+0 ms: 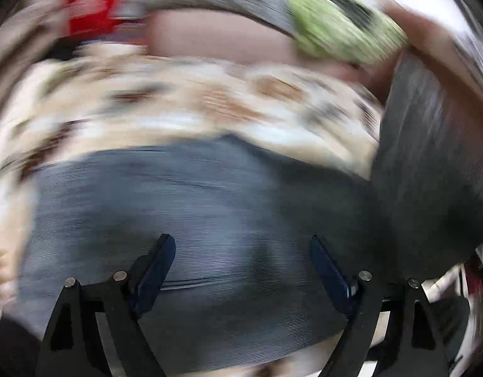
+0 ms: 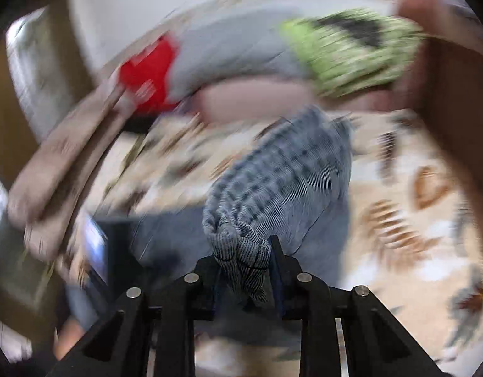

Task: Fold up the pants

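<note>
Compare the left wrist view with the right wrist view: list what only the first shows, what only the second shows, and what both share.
Only the left wrist view: the left gripper open over the blue-grey pants, nothing between its fingers.

Only the right wrist view: the right gripper shut on a bunched fold of the pants, with the cloth trailing away from it.

Both: the leaf-patterned bedspread, a red item, a green patterned item, and heavy motion blur.

Both wrist cameras are looking forward and down along their fingers, close over the pants on a patterned bed. Both are catching what seems, through blur, the same green pillow and red cloth.
</note>
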A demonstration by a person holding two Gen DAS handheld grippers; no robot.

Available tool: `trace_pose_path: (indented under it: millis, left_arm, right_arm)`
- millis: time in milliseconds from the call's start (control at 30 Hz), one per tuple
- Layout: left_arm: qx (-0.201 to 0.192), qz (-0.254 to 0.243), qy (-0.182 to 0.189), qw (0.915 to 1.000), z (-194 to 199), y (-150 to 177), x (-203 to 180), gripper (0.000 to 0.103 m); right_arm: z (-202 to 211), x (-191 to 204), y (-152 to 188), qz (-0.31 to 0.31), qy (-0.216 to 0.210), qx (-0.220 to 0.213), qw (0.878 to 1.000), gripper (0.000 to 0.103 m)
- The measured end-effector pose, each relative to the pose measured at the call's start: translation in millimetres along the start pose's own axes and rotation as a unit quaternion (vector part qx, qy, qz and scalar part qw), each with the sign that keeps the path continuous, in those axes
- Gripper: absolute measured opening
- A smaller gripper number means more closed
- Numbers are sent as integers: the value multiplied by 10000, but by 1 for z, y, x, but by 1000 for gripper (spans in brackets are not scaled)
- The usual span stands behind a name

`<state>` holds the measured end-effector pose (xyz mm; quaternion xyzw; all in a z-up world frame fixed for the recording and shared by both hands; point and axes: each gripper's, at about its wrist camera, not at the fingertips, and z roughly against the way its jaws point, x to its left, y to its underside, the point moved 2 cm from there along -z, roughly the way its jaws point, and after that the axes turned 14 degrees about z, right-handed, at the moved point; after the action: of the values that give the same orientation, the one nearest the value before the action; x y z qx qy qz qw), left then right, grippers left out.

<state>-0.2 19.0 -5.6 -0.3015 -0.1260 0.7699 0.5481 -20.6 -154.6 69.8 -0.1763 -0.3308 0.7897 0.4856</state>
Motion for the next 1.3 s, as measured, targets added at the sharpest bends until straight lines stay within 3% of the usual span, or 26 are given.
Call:
trace_pose_path:
  millis: [33, 67, 100, 133, 167, 233, 300, 400, 467, 533, 567, 600, 667, 733, 767, 833, 900, 967, 1033, 1067, 1133, 1167, 1233, 1300]
  left_arm:
    - [-154, 285, -238, 9992, 12, -5, 31, 87]
    - [-202, 432, -380, 9981, 16, -9, 48, 87]
    - [-239, 586, -540, 9965, 21, -11, 65, 87]
    - [-249, 662, -628, 9955, 25, -13, 74, 87]
    - [-250, 667, -628, 9955, 28, -12, 77, 87]
    - [-277, 573, -436, 9970, 35, -13, 66, 87]
    - [-329, 431, -137, 9984, 42, -13, 42, 87]
    - [-241, -86, 470, 9986, 40, -7, -10, 87]
    - [-98, -542, 639, 9964, 31, 6, -46, 87]
    - [206, -1131, 174, 9932, -7, 27, -72, 87]
    - [521, -1376, -102, 9891, -30, 38, -76, 87]
    - [1124, -1629, -502, 9789, -65, 57, -74, 87]
    - [570, -1820, -452, 9806, -62, 66, -75, 90]
    - [659, -1819, -525, 9797, -62, 65, -78, 89]
    - [678, -1813, -490, 9799, -64, 64, -77, 89]
    - [723, -1735, -429, 9812, -72, 63, -74, 91]
    - [688, -1753, -420, 9812, -69, 63, -74, 91]
    - [677, -1750, -386, 9815, -72, 64, -74, 92]
    - [657, -1747, -346, 9818, -74, 63, -72, 93]
    - [649, -1729, -299, 9823, -67, 63, -74, 94]
    - [614, -1739, -278, 9825, -68, 64, -74, 97]
    - [583, -1762, -281, 9822, -68, 65, -74, 97]
    - [553, -1733, -239, 9830, -69, 65, -73, 98]
    - [533, -1767, -211, 9826, -67, 66, -73, 98]
  right_arm:
    - [-22, 15, 11, 40, -208, 211, 9996, 30]
    - [-47, 26, 26, -25, -390, 452, 9982, 41]
    - [-64, 31, 36, -44, -519, 656, 9965, 55]
    - [-94, 36, 53, -92, -693, 1115, 9913, 76]
    - [-112, 35, 69, -286, -779, 1420, 9864, 77]
    - [-100, 26, 69, -495, -924, 973, 9897, 77]
    - [-81, 8, 69, -968, -1337, 734, 9835, 78]
    - [-44, -45, 65, -1869, -1422, 114, 9720, 80]
    - [-36, -79, 71, -2480, -1606, -140, 9553, 82]
    - [-59, -108, 93, -3180, -1917, 231, 9282, 87]
    - [-76, -114, 108, -3397, -1915, 744, 9178, 81]
    - [-89, -120, 121, -3499, -2077, 1090, 9070, 80]
    - [-78, -129, 108, -3390, -2189, 1013, 9094, 81]
    - [-60, -137, 76, -3013, -2049, 728, 9284, 81]
    - [-58, -139, 65, -2931, -2143, 613, 9297, 81]
    - [-80, -144, 33, -2942, -2708, 542, 9150, 81]
    - [-107, -146, 16, -2850, -2939, 630, 9102, 81]
    - [-160, -162, 22, -2767, -2313, 1227, 9246, 78]
    - [-179, -182, 38, -3325, -2392, 1113, 9054, 76]
    - [-174, -188, 38, -3613, -2459, 922, 8947, 77]
    - [-149, -185, 28, -3293, -2094, 686, 9182, 77]
    - [-141, -181, 26, -3168, -2026, 708, 9239, 77]
    - [-118, -171, 30, -3280, -2352, 597, 9130, 77]
    - [-101, -165, 45, -3256, -2419, 573, 9122, 80]
